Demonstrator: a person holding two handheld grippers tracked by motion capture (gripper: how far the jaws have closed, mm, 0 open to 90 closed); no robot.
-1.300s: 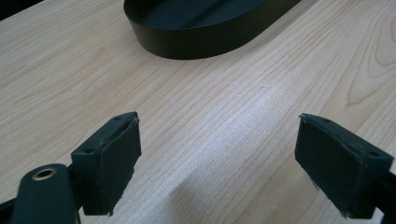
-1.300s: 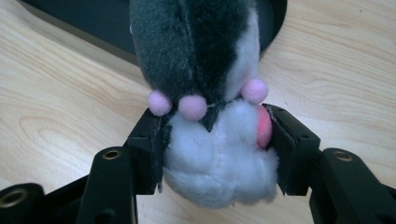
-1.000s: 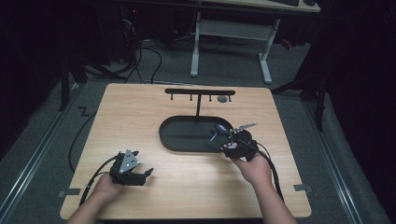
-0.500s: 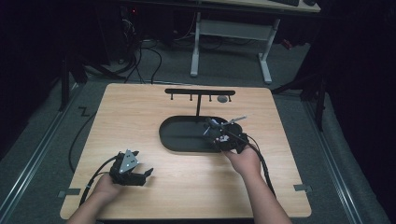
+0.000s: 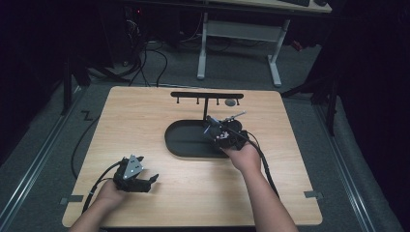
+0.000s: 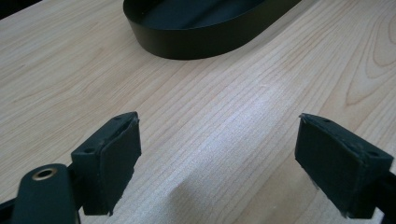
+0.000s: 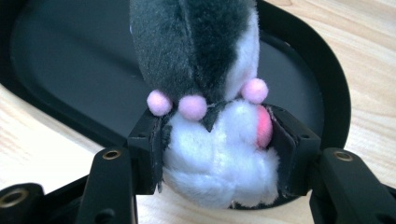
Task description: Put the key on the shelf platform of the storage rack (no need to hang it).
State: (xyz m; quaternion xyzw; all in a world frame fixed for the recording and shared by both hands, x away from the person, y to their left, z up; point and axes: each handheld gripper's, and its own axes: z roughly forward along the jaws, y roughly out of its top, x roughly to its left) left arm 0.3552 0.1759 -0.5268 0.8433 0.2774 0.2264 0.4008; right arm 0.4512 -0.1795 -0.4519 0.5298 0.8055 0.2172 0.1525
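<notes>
My right gripper (image 7: 215, 150) is shut on a grey and white plush toy (image 7: 205, 51) with small pink pompoms; the pads squeeze its white lower part. The toy hangs over the right end of a black oval tray (image 7: 70, 60). In the high view, the right gripper (image 5: 212, 128) sits above the tray (image 5: 181, 142) at its right end. My left gripper (image 5: 149, 169) rests on the wooden table (image 5: 145, 121) near the front left, open, with nothing between its jaws. In the left gripper view, the left gripper (image 6: 219, 158) faces bare wood, with the tray (image 6: 196, 42) farther off.
A black T-shaped rack (image 5: 205, 99) with small hooks stands behind the tray, and a grey round piece (image 5: 231, 102) hangs near its right end. Cables trail from both grippers toward the table's front edge. A desk frame (image 5: 241, 34) stands beyond the table.
My right gripper has moved left with the plush toy, from beside the tray's right rim to over its right end. The left gripper has stayed in place.
</notes>
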